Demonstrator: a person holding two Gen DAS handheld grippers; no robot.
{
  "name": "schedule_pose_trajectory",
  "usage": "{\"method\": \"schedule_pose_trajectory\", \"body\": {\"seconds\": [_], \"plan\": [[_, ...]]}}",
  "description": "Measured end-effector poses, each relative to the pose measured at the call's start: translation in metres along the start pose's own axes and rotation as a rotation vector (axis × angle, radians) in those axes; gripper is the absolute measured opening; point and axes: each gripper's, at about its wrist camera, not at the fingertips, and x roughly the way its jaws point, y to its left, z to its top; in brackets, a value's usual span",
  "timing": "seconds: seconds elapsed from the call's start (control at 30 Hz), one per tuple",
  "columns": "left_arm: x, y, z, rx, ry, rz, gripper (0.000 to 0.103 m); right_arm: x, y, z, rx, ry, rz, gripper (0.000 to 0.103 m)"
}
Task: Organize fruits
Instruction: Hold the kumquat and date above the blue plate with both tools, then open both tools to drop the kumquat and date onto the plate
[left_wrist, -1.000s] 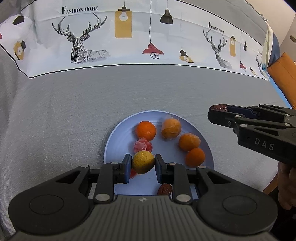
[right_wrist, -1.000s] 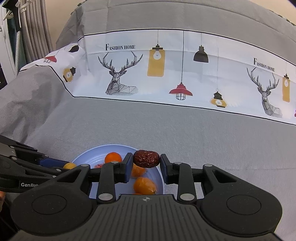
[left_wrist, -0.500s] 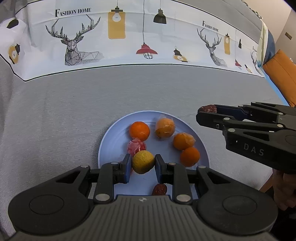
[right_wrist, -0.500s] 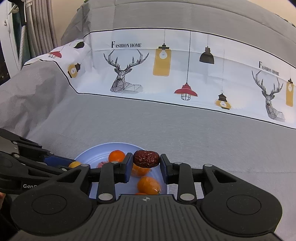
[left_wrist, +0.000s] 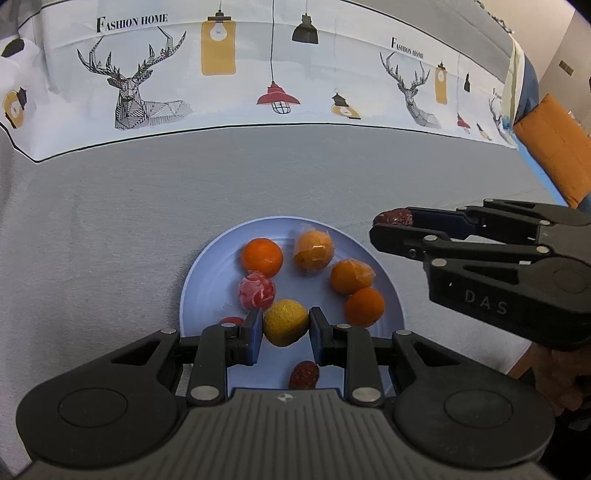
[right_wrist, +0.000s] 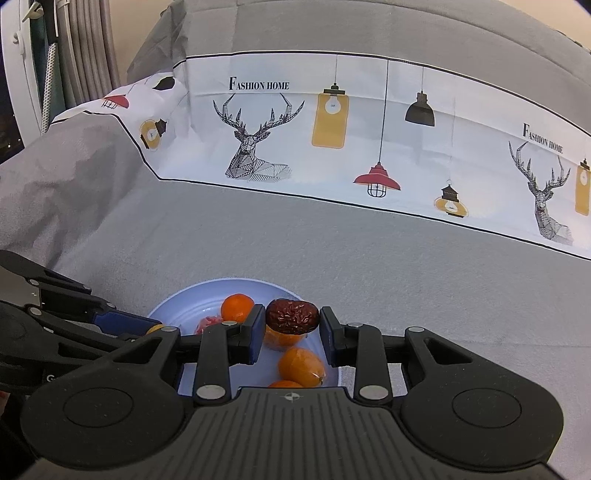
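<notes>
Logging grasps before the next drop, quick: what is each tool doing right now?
Left tool: closed on the yellow fruit, over the blue plate.
Right tool: closed on the red date.

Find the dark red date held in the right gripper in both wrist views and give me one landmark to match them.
Left wrist view: the date sits at right of centre, at the tip of the right gripper, beyond the plate's right rim.
Right wrist view: the date sits at lower centre, clamped between the pads, above the plate.
Shared landmark: the blue plate of fruit.
</notes>
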Motion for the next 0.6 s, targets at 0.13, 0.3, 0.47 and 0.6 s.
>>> {"method": "schedule_pose_trajectory", "body": {"seconds": [0.13, 0.3, 0.47, 0.6], "plan": [[-0.0003, -0.0008, 0.0002, -0.003, -0.002, -0.005, 0.036, 0.0019, -0.0003, -0.0001, 0.004, 0.011, -0.005, 0.036], [-0.0011, -0.0009, 0.0004, -0.009, -0.005, 0.004, 0.048, 0.0030, -0.0002, 0.0001, 0.008, 0.013, -0.020, 0.053], [-0.0017, -0.0003, 0.0004, -0.009, -0.012, 0.029, 0.072, 0.0032, -0.0022, -0.0009, 0.013, 0.009, -0.045, 0.070], [-0.0034, 0.0021, 0.0004, 0.009, -0.035, 0.117, 0.089, 0.0033, -0.0056, -0.0015, 0.021, 0.004, -0.081, 0.090]]}}
